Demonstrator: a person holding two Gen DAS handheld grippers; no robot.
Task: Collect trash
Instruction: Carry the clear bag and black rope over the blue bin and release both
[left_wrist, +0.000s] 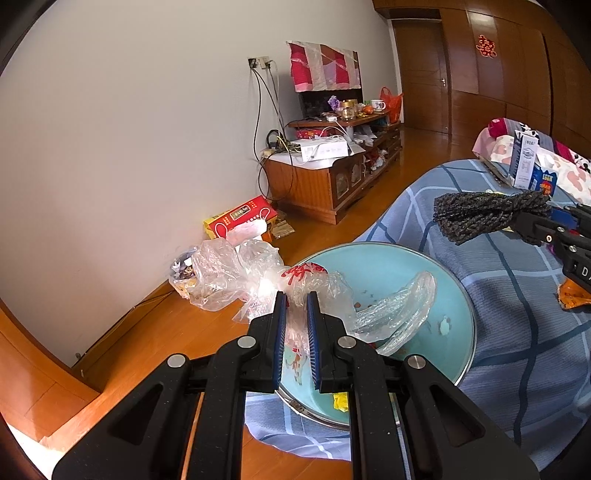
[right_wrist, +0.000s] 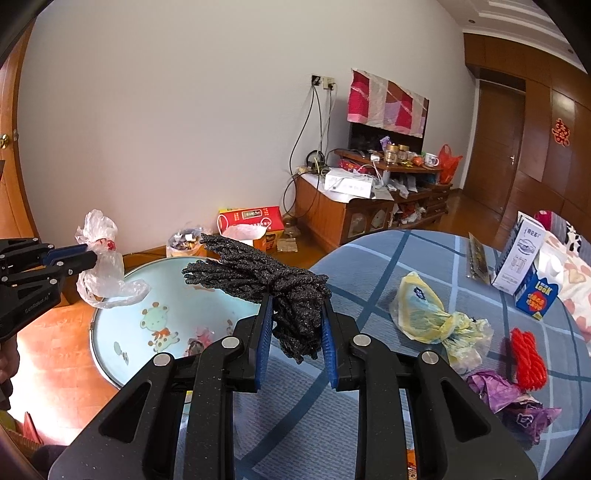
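My left gripper (left_wrist: 296, 295) is shut on a crumpled clear plastic bag (left_wrist: 332, 291) with red print, held over a light blue round basin (left_wrist: 391, 266). In the right wrist view that left gripper (right_wrist: 92, 258) shows at the left edge with the clear plastic bag (right_wrist: 105, 273) hanging from it above the basin (right_wrist: 110, 347). My right gripper (right_wrist: 297, 299) is shut on a bundle of dark grey rope (right_wrist: 266, 277), lifted above the bed. The same rope (left_wrist: 487, 216) and right gripper (left_wrist: 517, 219) appear at the right of the left wrist view.
On the blue checked bedspread (right_wrist: 369, 266) lie a yellow plastic bag (right_wrist: 424, 314), a red rope coil (right_wrist: 528, 358), purple wrappers (right_wrist: 513, 398) and a milk carton (right_wrist: 524, 266). On the wooden floor stand a full trash bag (left_wrist: 207, 277), a red box (left_wrist: 240, 221) and a TV cabinet (left_wrist: 328, 177).
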